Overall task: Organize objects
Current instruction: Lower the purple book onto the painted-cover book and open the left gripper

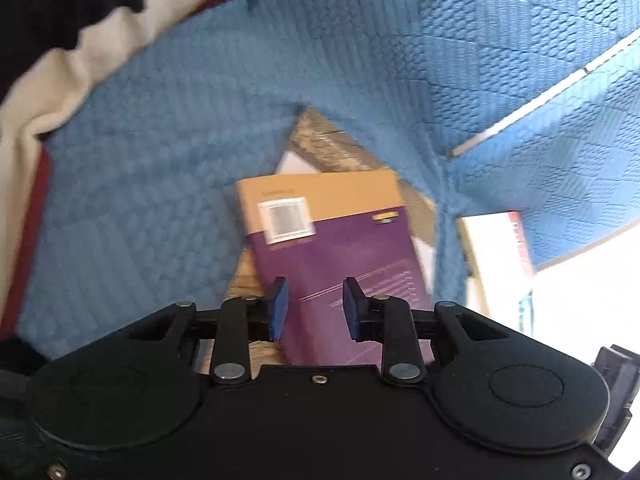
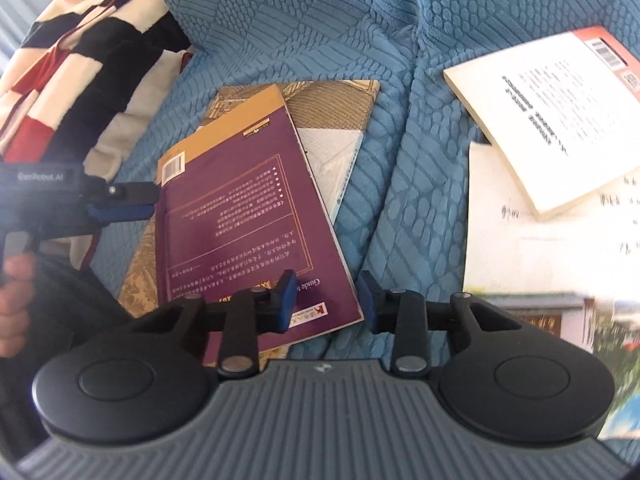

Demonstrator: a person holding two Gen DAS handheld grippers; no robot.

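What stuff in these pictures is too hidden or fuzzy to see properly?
- Patterned book: right wrist view, mostly under the purple book.
- Purple book's small print: both views, too small and blurred.
- White book: left wrist view, washed out by glare, partly behind a blue blanket fold.
- Striped cloth: both views, cut off by edges.

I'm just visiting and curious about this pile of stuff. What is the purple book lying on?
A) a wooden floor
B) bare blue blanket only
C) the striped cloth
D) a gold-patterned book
D: in the right wrist view the purple book overlaps a gold-patterned book that sticks out beneath it on the blue blanket.
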